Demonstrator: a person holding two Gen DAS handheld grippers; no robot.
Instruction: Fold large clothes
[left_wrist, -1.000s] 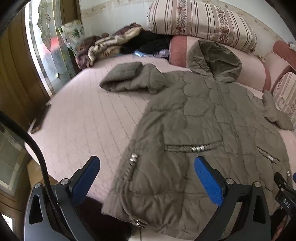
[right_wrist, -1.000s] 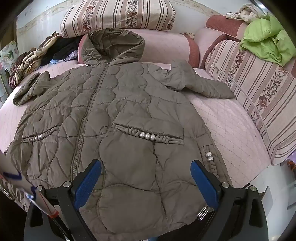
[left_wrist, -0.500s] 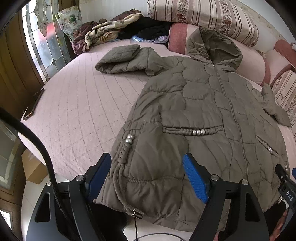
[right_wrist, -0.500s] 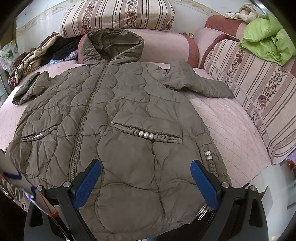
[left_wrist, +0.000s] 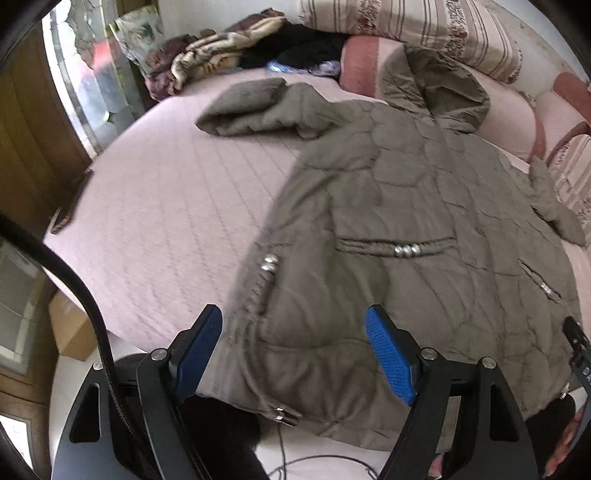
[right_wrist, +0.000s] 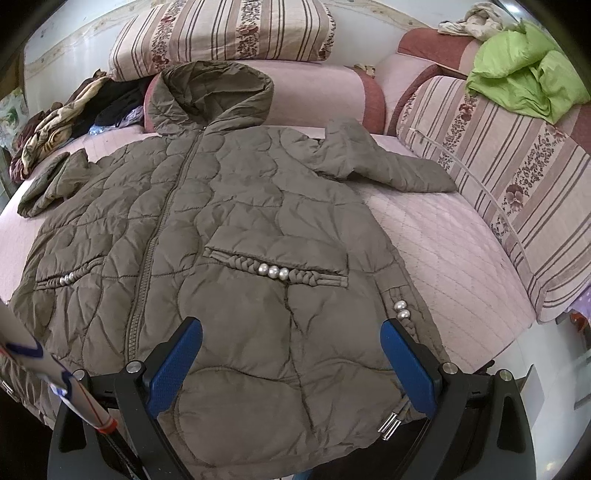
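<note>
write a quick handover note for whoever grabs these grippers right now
Left gripper: open, nothing held, poised over the coat's hem corner on its side.
Right gripper: open, nothing held, poised over the hem on the other side.
Coat: olive quilted, spread front-up and zipped on the pink bed, hood against the bolster, both sleeves out to the sides, hem over the bed's near edge.
Done: coat laid out flat.
Left: every fold; nothing folded yet. Probably start with the sleeves or hem.
</note>
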